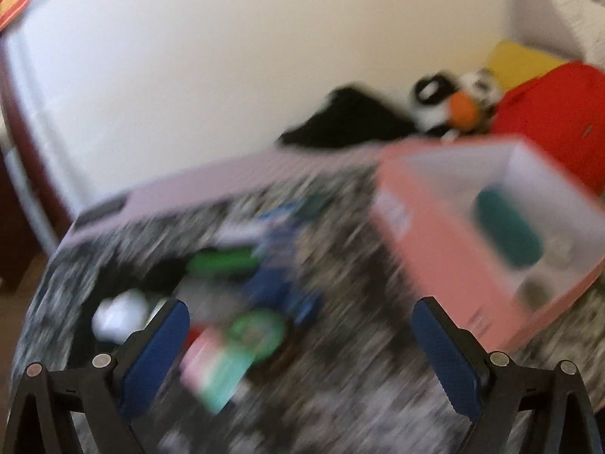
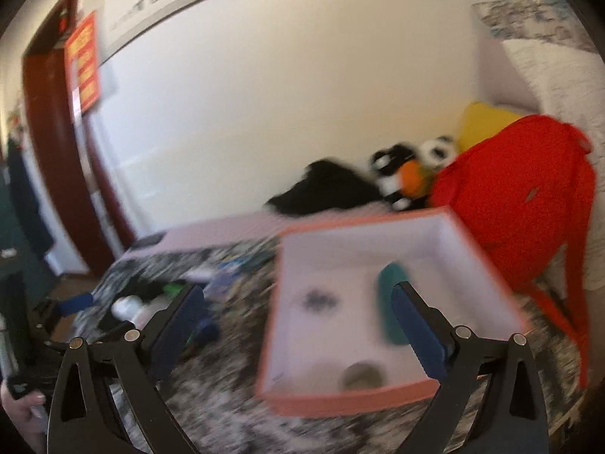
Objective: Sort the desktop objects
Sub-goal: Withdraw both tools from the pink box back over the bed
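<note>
Both views are motion-blurred. A pink open box (image 1: 446, 257) (image 2: 340, 403) sits on the patterned cloth (image 1: 340, 227) to the right. It holds a teal oblong object (image 1: 506, 223) (image 2: 385, 302), a small round grey thing (image 2: 361, 376) and a dark speck (image 2: 319, 299). Left of the box lies a clutter: a green round item (image 1: 257, 331), a pink and teal card (image 1: 215, 370), a blue item (image 1: 280, 287), a green tube (image 1: 223, 261), a white object (image 1: 117, 314). My left gripper (image 1: 300, 306) hangs open above the clutter. My right gripper (image 2: 298, 291) is open over the box's left wall.
A red backpack (image 2: 510, 196), a panda plush (image 2: 416, 166), a black cloth (image 2: 325, 189) and a yellow cushion (image 2: 480, 121) lie against the white wall behind. A dark red door frame (image 2: 49, 121) stands at left. A hand (image 2: 19, 412) shows at the lower left.
</note>
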